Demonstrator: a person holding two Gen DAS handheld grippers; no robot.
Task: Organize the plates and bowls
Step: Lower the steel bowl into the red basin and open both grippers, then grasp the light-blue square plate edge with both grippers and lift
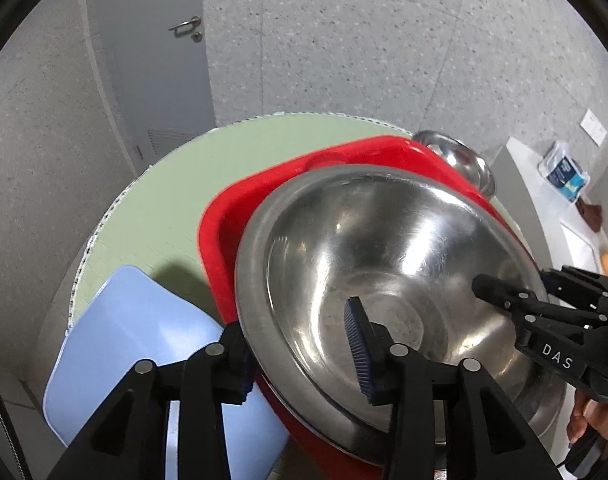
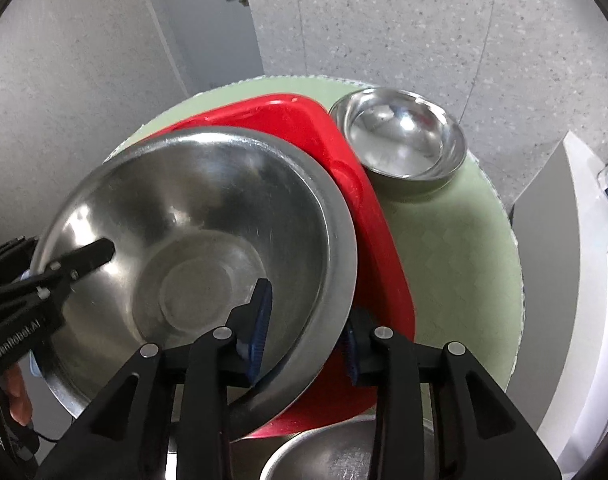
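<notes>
A large steel bowl (image 1: 383, 280) (image 2: 208, 240) is held over a red plate (image 1: 264, 200) (image 2: 296, 120). My left gripper (image 1: 300, 352) is shut on its left rim, one finger inside, one outside. My right gripper (image 2: 304, 328) is shut on its right rim the same way; it also shows in the left wrist view (image 1: 503, 292). The left gripper shows in the right wrist view (image 2: 88, 256). A smaller steel bowl (image 2: 399, 140) (image 1: 459, 156) sits on the green mat (image 2: 443, 240) beyond the red plate. A light blue plate (image 1: 136, 344) lies at the left.
The round green mat (image 1: 156, 200) covers the table. Another steel bowl's rim (image 2: 323, 452) shows at the bottom of the right wrist view. A white cabinet (image 2: 583, 280) with a packet (image 1: 563, 172) stands at the right. A grey door (image 1: 156, 60) and wall are behind.
</notes>
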